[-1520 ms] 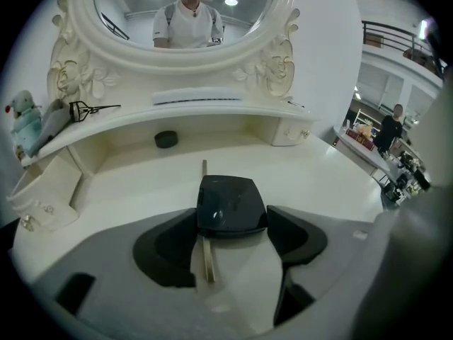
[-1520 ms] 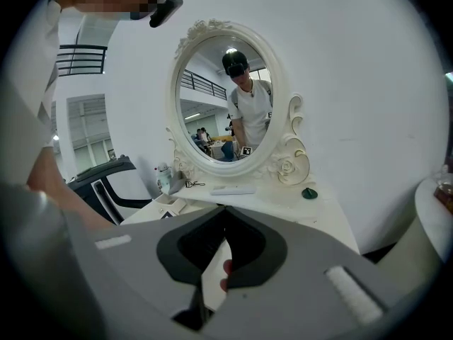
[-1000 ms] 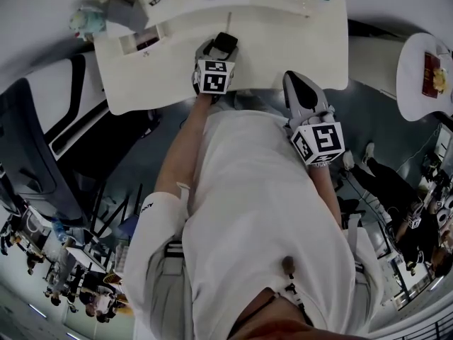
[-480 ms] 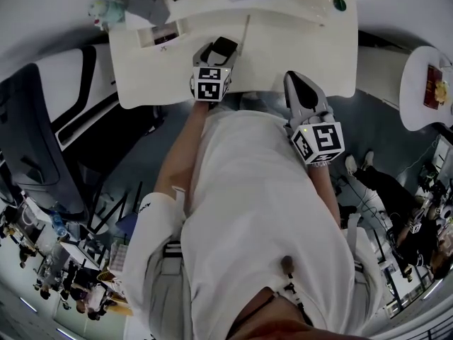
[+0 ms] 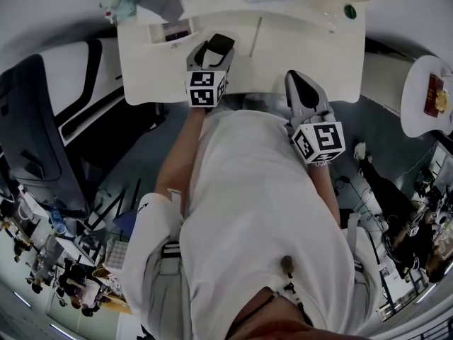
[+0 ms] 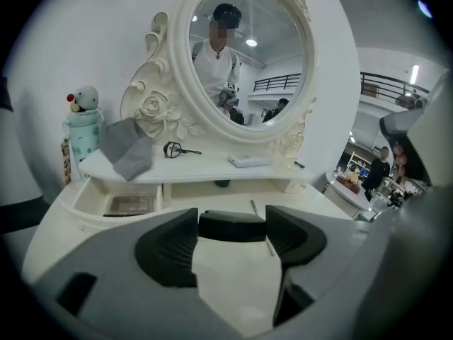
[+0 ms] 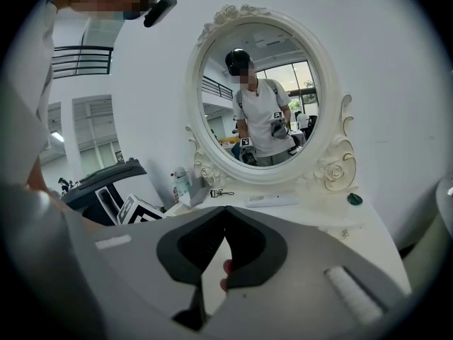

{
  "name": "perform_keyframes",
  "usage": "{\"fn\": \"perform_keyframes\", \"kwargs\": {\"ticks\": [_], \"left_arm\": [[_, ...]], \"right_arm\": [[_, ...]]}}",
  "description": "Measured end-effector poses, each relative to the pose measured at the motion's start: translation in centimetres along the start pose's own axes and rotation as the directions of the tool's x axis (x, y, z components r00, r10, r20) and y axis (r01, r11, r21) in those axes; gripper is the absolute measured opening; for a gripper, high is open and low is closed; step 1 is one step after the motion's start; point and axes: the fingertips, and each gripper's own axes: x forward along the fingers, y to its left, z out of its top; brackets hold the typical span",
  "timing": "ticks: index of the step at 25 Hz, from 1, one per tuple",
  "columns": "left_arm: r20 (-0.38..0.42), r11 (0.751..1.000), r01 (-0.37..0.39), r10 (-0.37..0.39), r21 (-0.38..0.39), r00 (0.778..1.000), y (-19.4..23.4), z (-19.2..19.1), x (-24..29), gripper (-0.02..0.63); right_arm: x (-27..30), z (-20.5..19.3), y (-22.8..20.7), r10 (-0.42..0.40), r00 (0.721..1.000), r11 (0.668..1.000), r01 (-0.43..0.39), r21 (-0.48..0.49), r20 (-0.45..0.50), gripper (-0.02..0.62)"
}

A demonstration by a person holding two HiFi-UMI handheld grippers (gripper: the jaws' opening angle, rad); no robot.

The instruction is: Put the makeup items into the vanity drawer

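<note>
My left gripper (image 5: 211, 48) hangs over the white vanity top (image 5: 297, 55), shut on a flat black compact (image 5: 221, 43). In the left gripper view the compact (image 6: 232, 227) is clamped between the dark pads. The small drawer (image 5: 170, 30) stands open to the left, and its tray (image 6: 92, 193) holds a flat palette (image 6: 129, 204). My right gripper (image 5: 297, 83) is at the vanity's front edge, shut and empty, its tips meeting (image 7: 225, 211). On the shelf lie an eyelash curler (image 6: 177, 149) and a white bar-shaped item (image 6: 249, 161). A thin stick (image 6: 253, 207) lies on the top.
An oval mirror (image 6: 244, 55) in an ornate white frame rises behind the shelf. A grey cloth (image 6: 127, 147) and a bottle with a toy head (image 6: 83, 126) stand at the shelf's left end. A small green item (image 7: 354, 199) sits at its right end. A round side table (image 5: 428, 94) is at the right.
My left gripper has carried the black compact farther over the vanity top and nearer to the open drawer. The right gripper has kept near the front edge.
</note>
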Motion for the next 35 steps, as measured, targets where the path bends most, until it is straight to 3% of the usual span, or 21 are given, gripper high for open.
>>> {"fn": "perform_keyframes", "kwargs": {"ticks": [15,35], "left_arm": [[0.104,0.987,-0.134,0.144,-0.092,0.984,9.3,3.6,-3.0,0.302],[0.054,0.975,-0.201,0.207,-0.096,0.977,16.2,1.7,-4.0,0.296]], "right_arm": [[2.0,0.7,2.1,-0.022,1.0,1.0,0.022,-0.007,-0.006,0.006],[4.3,0.3,6.2,-0.038,0.999,0.999,0.038,0.002,-0.014,0.006]]}}
